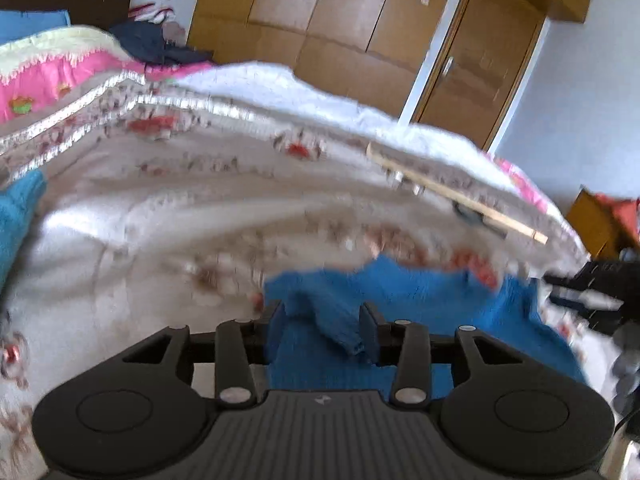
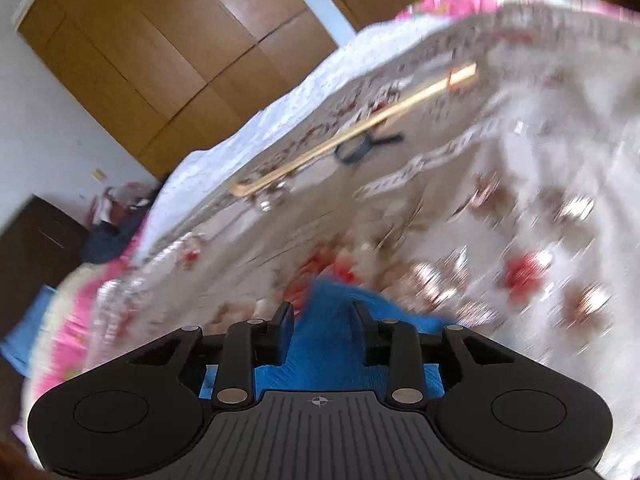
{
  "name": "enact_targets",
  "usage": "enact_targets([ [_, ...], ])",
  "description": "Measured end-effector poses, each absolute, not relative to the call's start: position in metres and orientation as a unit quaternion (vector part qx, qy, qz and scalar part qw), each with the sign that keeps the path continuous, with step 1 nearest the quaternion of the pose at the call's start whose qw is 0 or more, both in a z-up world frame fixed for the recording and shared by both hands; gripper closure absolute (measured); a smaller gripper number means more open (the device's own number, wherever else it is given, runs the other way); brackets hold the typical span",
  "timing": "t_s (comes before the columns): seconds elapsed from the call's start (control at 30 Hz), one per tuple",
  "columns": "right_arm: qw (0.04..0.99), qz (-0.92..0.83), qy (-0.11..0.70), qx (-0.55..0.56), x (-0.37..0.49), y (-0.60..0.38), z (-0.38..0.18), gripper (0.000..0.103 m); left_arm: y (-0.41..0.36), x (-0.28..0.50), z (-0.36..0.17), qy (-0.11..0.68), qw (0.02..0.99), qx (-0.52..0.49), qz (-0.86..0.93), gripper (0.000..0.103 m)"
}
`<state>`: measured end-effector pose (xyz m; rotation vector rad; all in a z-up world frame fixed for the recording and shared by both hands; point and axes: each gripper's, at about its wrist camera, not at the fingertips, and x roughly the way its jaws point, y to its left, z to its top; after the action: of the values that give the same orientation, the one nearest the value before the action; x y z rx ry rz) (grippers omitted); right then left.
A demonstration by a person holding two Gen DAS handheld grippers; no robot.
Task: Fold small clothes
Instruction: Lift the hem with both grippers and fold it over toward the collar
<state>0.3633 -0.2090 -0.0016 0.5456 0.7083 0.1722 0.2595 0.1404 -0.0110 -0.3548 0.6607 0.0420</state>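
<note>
A blue knitted garment (image 1: 400,292) lies on the flowered bedspread (image 1: 160,200), just ahead of both grippers. My left gripper (image 1: 322,320) is open over it. A folded sleeve of the garment runs loosely between its fingers, close to the right one. In the right wrist view the same blue garment (image 2: 340,296) bunches up between the fingers of my right gripper (image 2: 323,320). That gripper is open too, and its pads stand clear of the cloth. Both views are blurred.
A long wooden stick (image 1: 456,196) lies farther back on the bed, with a small black looped object (image 2: 360,148) beside it. A teal cloth (image 1: 16,216) sits at the left edge. A pink quilt (image 1: 48,76) and brown wardrobes (image 1: 320,20) stand behind.
</note>
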Motion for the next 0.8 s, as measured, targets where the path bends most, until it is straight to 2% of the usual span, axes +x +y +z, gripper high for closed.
enact_targets([
  [0.07,0.897,0.085,0.342,0.267,0.36,-0.214,0.001,0.066,0.143,0.264,-0.025,0.351,0.919,-0.178,0.032,0.051],
  [0.33,0.924,0.067,0.337,0.171,0.323,-0.222,0.002,0.066,0.173,0.265,-0.025,0.329,0.915,-0.211,0.102,0.048],
  [0.63,0.918,0.055,0.367,0.141,0.276,-0.233,-0.026,0.066,0.185,0.229,-0.032,0.342,0.901,-0.249,0.092,0.048],
  [0.8,0.925,0.056,0.349,0.138,0.287,-0.222,-0.021,0.065,0.142,0.233,-0.017,0.325,0.932,-0.151,0.058,0.045],
])
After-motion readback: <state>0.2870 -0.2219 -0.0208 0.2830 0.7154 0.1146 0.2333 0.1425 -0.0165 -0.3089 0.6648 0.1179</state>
